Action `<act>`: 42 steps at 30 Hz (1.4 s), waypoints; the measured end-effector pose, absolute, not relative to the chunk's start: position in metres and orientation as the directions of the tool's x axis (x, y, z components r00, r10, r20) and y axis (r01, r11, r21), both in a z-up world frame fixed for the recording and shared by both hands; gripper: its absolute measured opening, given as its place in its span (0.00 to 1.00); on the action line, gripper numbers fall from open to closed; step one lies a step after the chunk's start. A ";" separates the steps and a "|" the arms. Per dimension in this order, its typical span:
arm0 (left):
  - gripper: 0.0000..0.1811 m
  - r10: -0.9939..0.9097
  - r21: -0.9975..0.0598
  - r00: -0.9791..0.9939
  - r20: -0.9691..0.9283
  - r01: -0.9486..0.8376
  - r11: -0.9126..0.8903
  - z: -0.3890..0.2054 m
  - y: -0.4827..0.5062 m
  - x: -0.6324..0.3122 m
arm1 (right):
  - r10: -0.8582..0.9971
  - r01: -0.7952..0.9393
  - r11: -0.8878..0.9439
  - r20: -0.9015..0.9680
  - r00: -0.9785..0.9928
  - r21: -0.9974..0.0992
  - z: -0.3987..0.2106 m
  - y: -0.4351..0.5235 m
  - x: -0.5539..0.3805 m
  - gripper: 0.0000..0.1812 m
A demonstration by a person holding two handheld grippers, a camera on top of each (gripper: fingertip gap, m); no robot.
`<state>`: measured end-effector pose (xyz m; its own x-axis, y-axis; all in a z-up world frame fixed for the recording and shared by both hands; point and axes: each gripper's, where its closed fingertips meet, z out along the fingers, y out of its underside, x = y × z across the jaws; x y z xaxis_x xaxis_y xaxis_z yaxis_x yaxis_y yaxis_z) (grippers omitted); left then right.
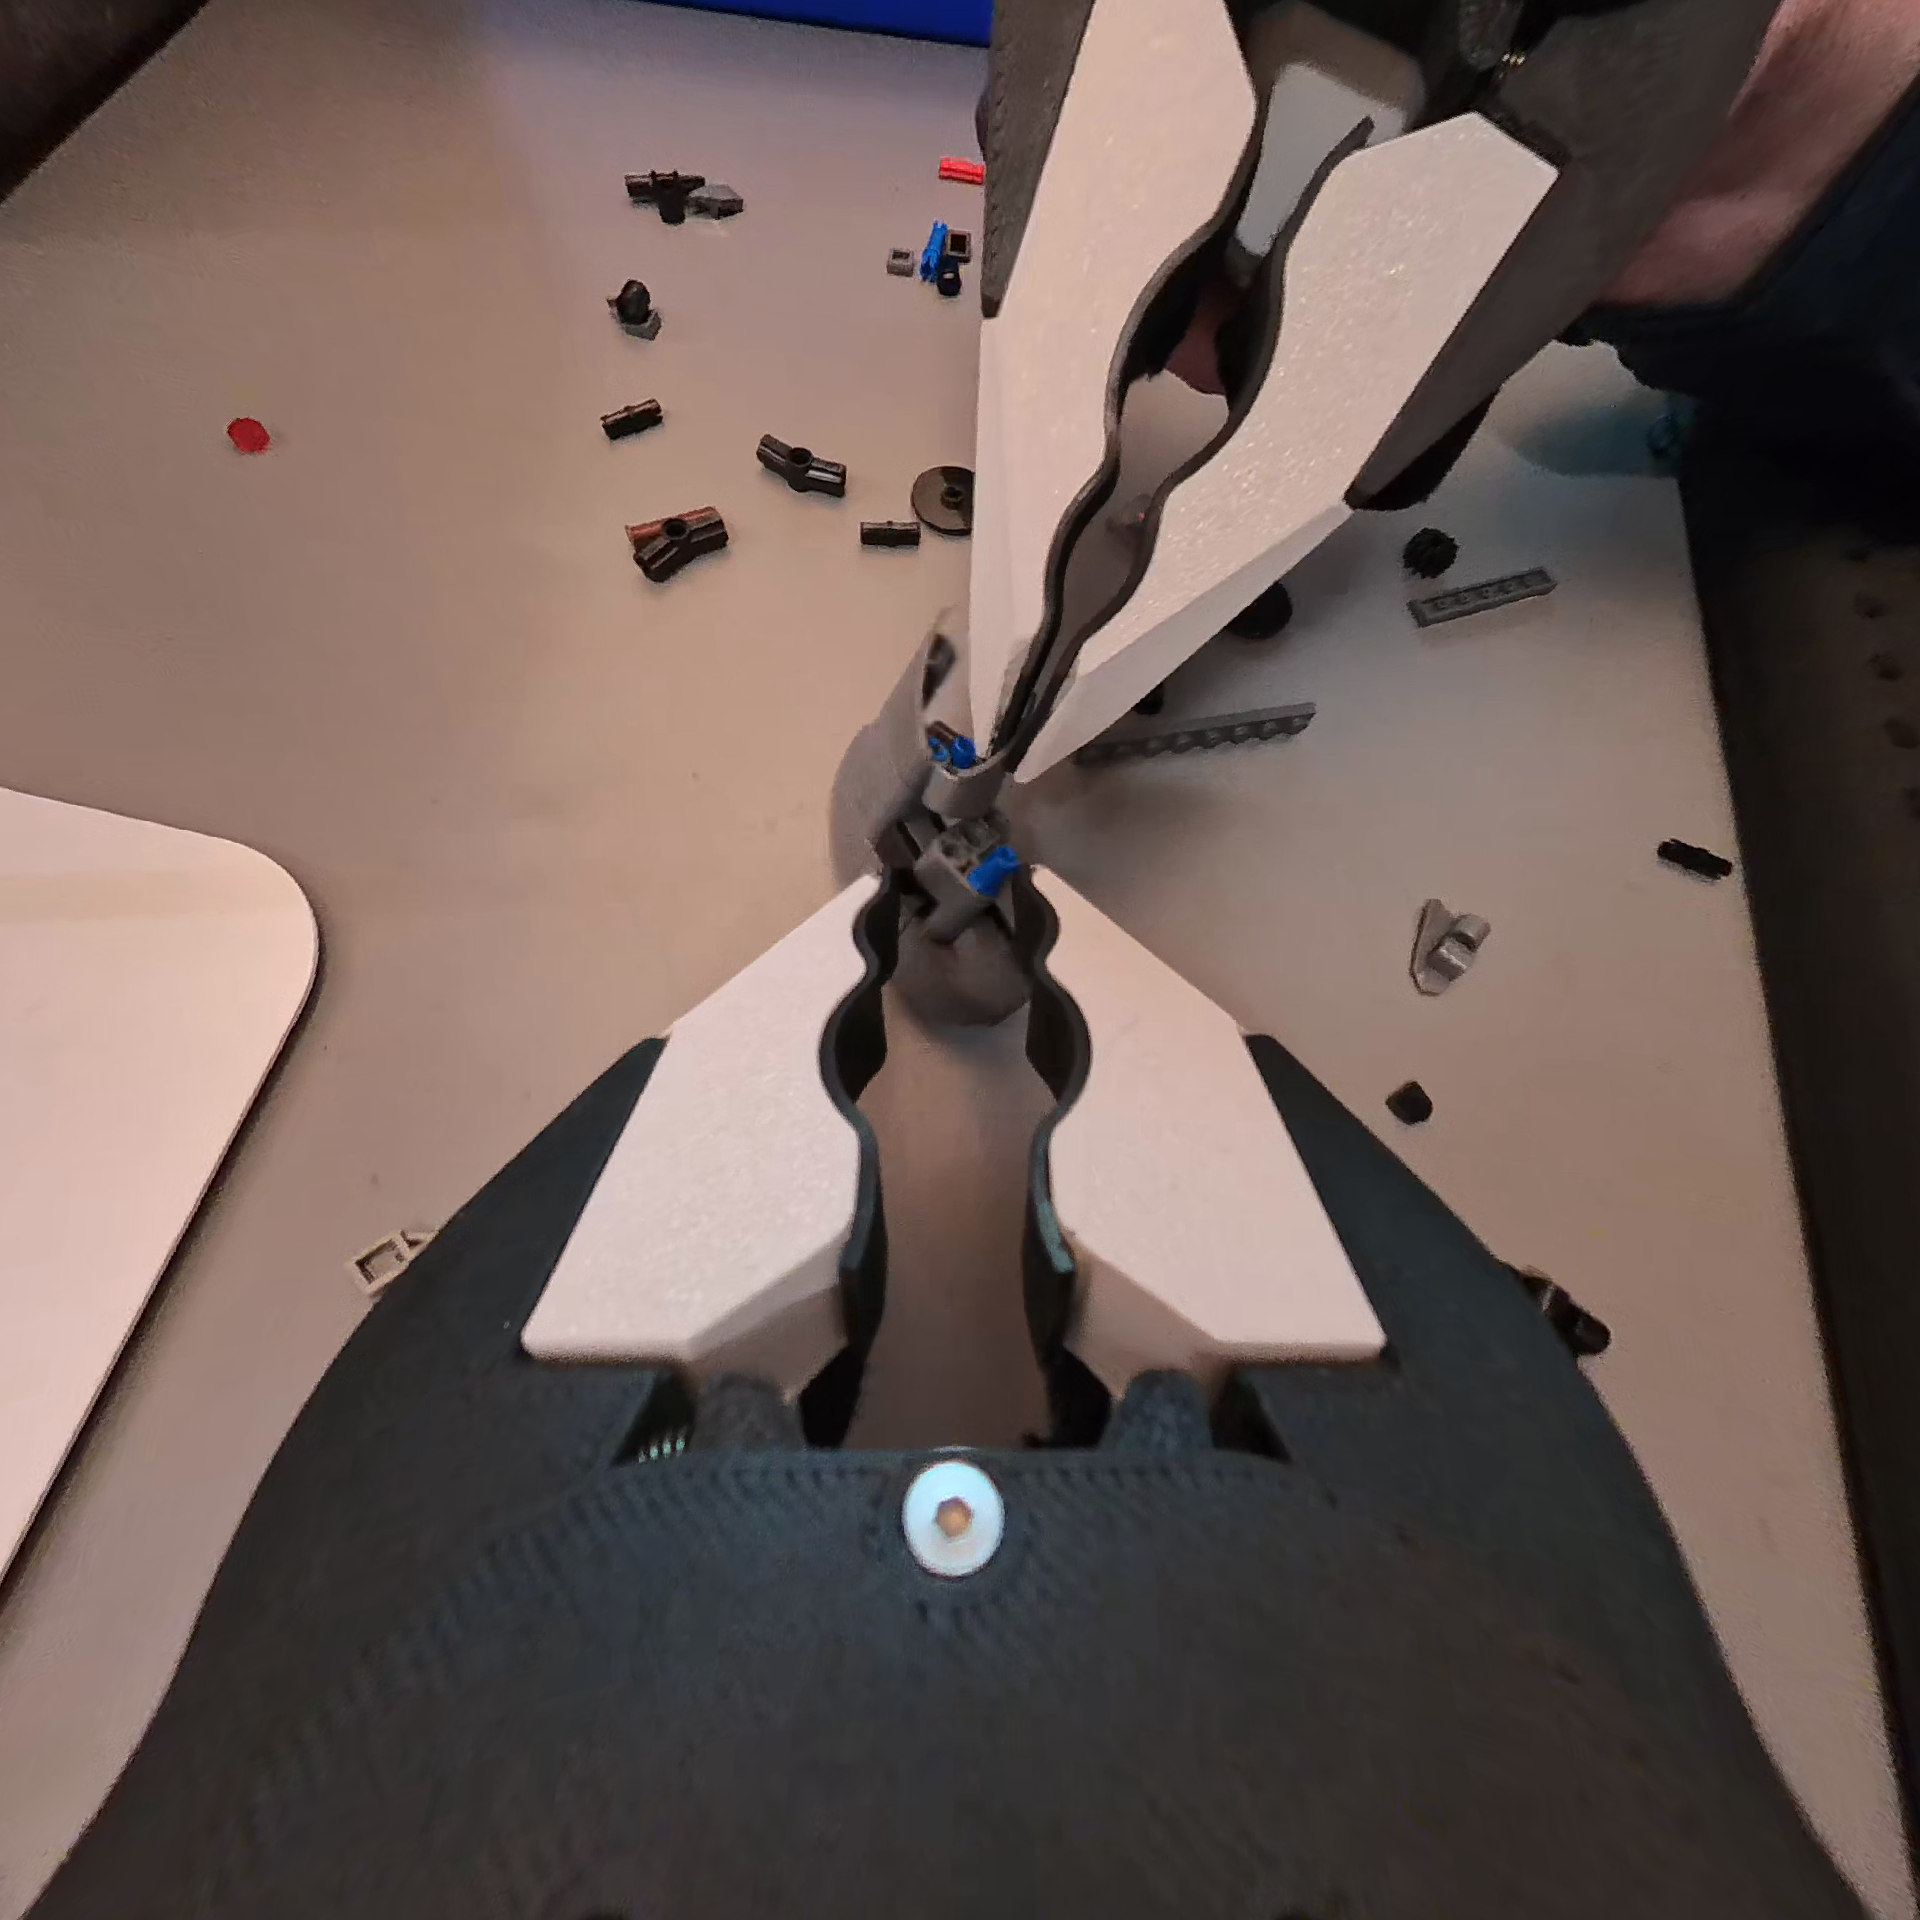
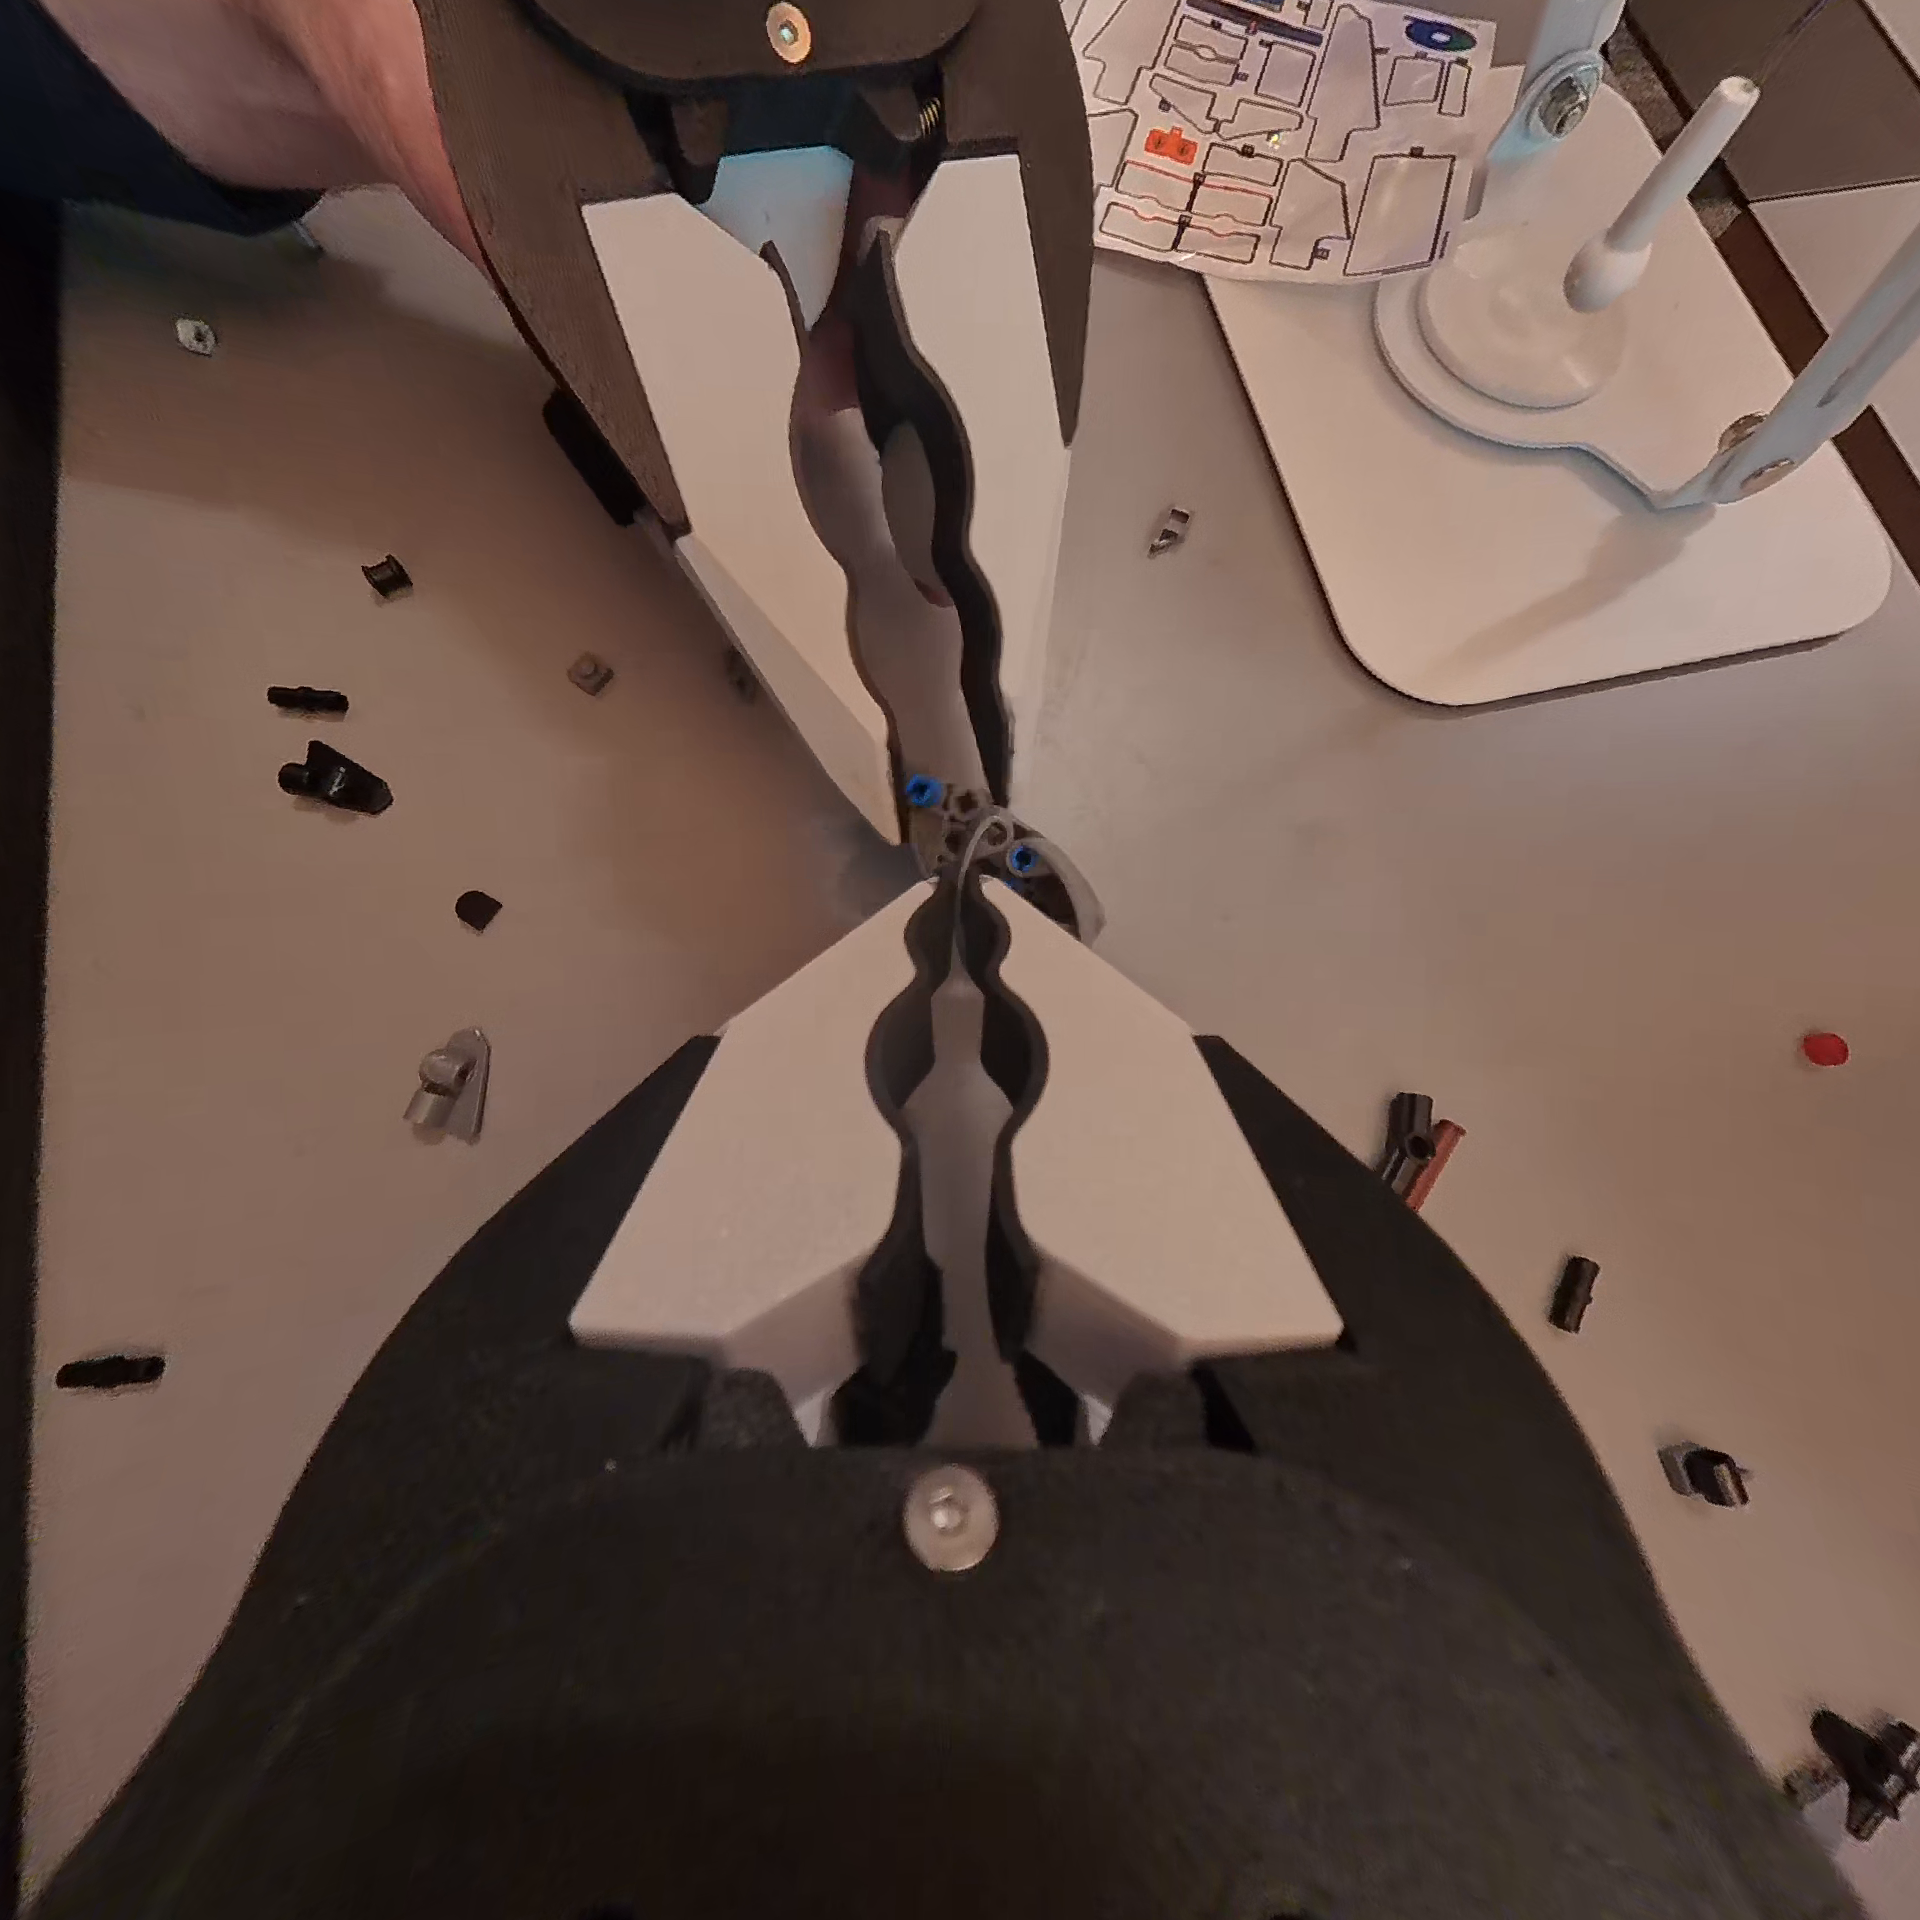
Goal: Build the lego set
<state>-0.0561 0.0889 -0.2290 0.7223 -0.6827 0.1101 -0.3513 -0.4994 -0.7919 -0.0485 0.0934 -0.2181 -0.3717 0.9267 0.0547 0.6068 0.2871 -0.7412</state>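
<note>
Two grippers (image 1: 951, 894) (image 2: 961, 883), one lego assembly (image 1: 961, 842)

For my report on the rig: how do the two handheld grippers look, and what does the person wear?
Both the left gripper and the right gripper have a black, textured printed body, a screw at the centre, and two white wedge fingers lined with wavy black pads. A dark sleeve shows at one wrist.

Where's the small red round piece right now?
The red round piece lies alone on the table, far left in the left wrist view, left of the scattered black connectors. In the right wrist view it sits at far right, above a black-and-brown connector.
</note>
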 end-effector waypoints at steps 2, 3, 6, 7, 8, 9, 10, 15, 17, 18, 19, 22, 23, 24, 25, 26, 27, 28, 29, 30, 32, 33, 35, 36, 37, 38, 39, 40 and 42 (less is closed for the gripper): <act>0.11 -0.690 -0.777 0.714 0.118 -0.366 -0.512 -0.233 0.085 -0.056 | 0.928 0.613 0.291 0.061 -0.368 -0.735 -0.220 0.095 -0.049 0.00; 0.12 -0.693 -0.760 0.713 0.102 -0.394 -0.517 -0.240 0.084 -0.058 | 0.927 0.614 0.291 0.058 -0.370 -0.734 -0.221 0.094 -0.049 0.00; 0.12 -0.707 -0.757 0.702 0.083 -0.417 -0.503 -0.244 0.083 -0.055 | 0.927 0.618 0.297 0.064 -0.370 -0.728 -0.224 0.095 -0.049 0.00; 0.12 -0.707 -0.752 0.704 0.067 -0.431 -0.499 -0.245 0.084 -0.056 | 0.927 0.619 0.296 0.062 -0.371 -0.727 -0.224 0.095 -0.049 0.00; 0.12 -0.709 -0.749 0.703 0.058 -0.438 -0.496 -0.245 0.084 -0.056 | 0.927 0.619 0.295 0.060 -0.371 -0.728 -0.224 0.095 -0.049 0.00; 0.12 -0.709 -0.751 0.702 0.060 -0.437 -0.496 -0.245 0.084 -0.056 | 0.927 0.620 0.292 0.057 -0.371 -0.729 -0.223 0.095 -0.048 0.00; 0.13 -0.708 -0.753 0.704 0.053 -0.438 -0.491 -0.245 0.085 -0.056 | 0.927 0.620 0.288 0.050 -0.371 -0.730 -0.223 0.096 -0.047 0.00; 0.23 -0.709 -0.759 0.705 -0.013 -0.468 -0.452 -0.241 0.090 -0.056 | 0.917 0.631 0.259 -0.019 -0.398 -0.731 -0.221 0.094 -0.037 0.00; 0.25 -0.721 -0.765 0.691 -0.054 -0.493 -0.414 -0.240 0.091 -0.054 | 0.919 0.643 0.256 -0.024 -0.393 -0.722 -0.222 0.097 -0.034 0.00; 0.25 -0.728 -0.767 0.680 -0.086 -0.511 -0.387 -0.238 0.092 -0.052 | 0.918 0.649 0.256 -0.030 -0.395 -0.717 -0.223 0.098 -0.032 0.00; 0.25 -0.738 -0.762 0.666 -0.112 -0.534 -0.366 -0.238 0.091 -0.050 | 0.916 0.653 0.257 -0.035 -0.399 -0.712 -0.225 0.098 -0.030 0.00; 0.25 -0.739 -0.721 0.652 -0.173 -0.595 -0.355 -0.245 0.093 -0.049 | 0.907 0.672 0.272 -0.049 -0.417 -0.689 -0.232 0.096 -0.025 0.00; 0.25 -0.743 -0.727 0.648 -0.170 -0.591 -0.349 -0.246 0.092 -0.047 | 0.900 0.675 0.280 -0.059 -0.432 -0.683 -0.234 0.094 -0.023 0.00; 0.25 -0.742 -0.732 0.650 -0.162 -0.584 -0.351 -0.246 0.093 -0.046 | 0.892 0.677 0.287 -0.067 -0.446 -0.678 -0.235 0.091 -0.021 0.00; 0.25 -0.741 -0.733 0.652 -0.158 -0.580 -0.355 -0.246 0.093 -0.046 | 0.883 0.680 0.297 -0.078 -0.462 -0.670 -0.237 0.087 -0.019 0.00; 0.25 -0.741 -0.732 0.652 -0.157 -0.580 -0.356 -0.246 0.093 -0.046 | 0.874 0.682 0.307 -0.086 -0.477 -0.663 -0.239 0.084 -0.017 0.00; 0.24 -0.740 -0.733 0.654 -0.155 -0.579 -0.358 -0.246 0.093 -0.047 | 0.868 0.682 0.315 -0.091 -0.489 -0.660 -0.240 0.080 -0.016 0.00; 0.24 -0.739 -0.735 0.656 -0.153 -0.576 -0.359 -0.246 0.093 -0.047 | 0.860 0.681 0.319 -0.101 -0.500 -0.659 -0.240 0.077 -0.016 0.00; 0.24 -0.738 -0.736 0.657 -0.152 -0.573 -0.359 -0.246 0.093 -0.047 | 0.851 0.681 0.323 -0.114 -0.513 -0.657 -0.241 0.073 -0.014 0.00; 0.24 -0.739 -0.737 0.657 -0.149 -0.572 -0.360 -0.246 0.093 -0.047 | 0.846 0.684 0.323 -0.125 -0.518 -0.654 -0.242 0.071 -0.013 0.00; 0.24 -0.739 -0.738 0.658 -0.147 -0.570 -0.361 -0.246 0.093 -0.047 | 0.839 0.694 0.325 -0.142 -0.525 -0.643 -0.245 0.068 -0.011 0.00; 0.24 -0.738 -0.740 0.659 -0.144 -0.567 -0.361 -0.246 0.093 -0.047 | 0.840 0.695 0.328 -0.139 -0.525 -0.639 -0.247 0.068 -0.011 0.01; 0.24 -0.737 -0.744 0.663 -0.132 -0.558 -0.368 -0.246 0.093 -0.047 | 0.850 0.699 0.322 -0.130 -0.511 -0.639 -0.247 0.071 -0.013 0.06; 0.24 -0.737 -0.746 0.664 -0.127 -0.554 -0.370 -0.246 0.093 -0.048 | 0.856 0.697 0.318 -0.122 -0.503 -0.643 -0.246 0.074 -0.014 0.07; 0.24 -0.736 -0.749 0.666 -0.119 -0.547 -0.374 -0.246 0.093 -0.048 | 0.862 0.694 0.314 -0.113 -0.495 -0.648 -0.244 0.077 -0.015 0.08; 0.24 -0.734 -0.751 0.670 -0.105 -0.537 -0.383 -0.247 0.093 -0.048 | 0.866 0.689 0.311 -0.104 -0.490 -0.654 -0.243 0.078 -0.016 0.09; 0.24 -0.734 -0.752 0.673 -0.092 -0.530 -0.392 -0.248 0.093 -0.049 | 0.872 0.683 0.310 -0.090 -0.482 -0.661 -0.241 0.081 -0.018 0.10; 0.24 -0.733 -0.754 0.675 -0.084 -0.524 -0.396 -0.248 0.093 -0.049 | 0.881 0.678 0.311 -0.066 -0.469 -0.666 -0.240 0.084 -0.021 0.10; 0.24 -0.733 -0.758 0.676 -0.073 -0.515 -0.400 -0.248 0.093 -0.049 | 0.899 0.676 0.315 -0.018 -0.437 -0.666 -0.239 0.091 -0.027 0.09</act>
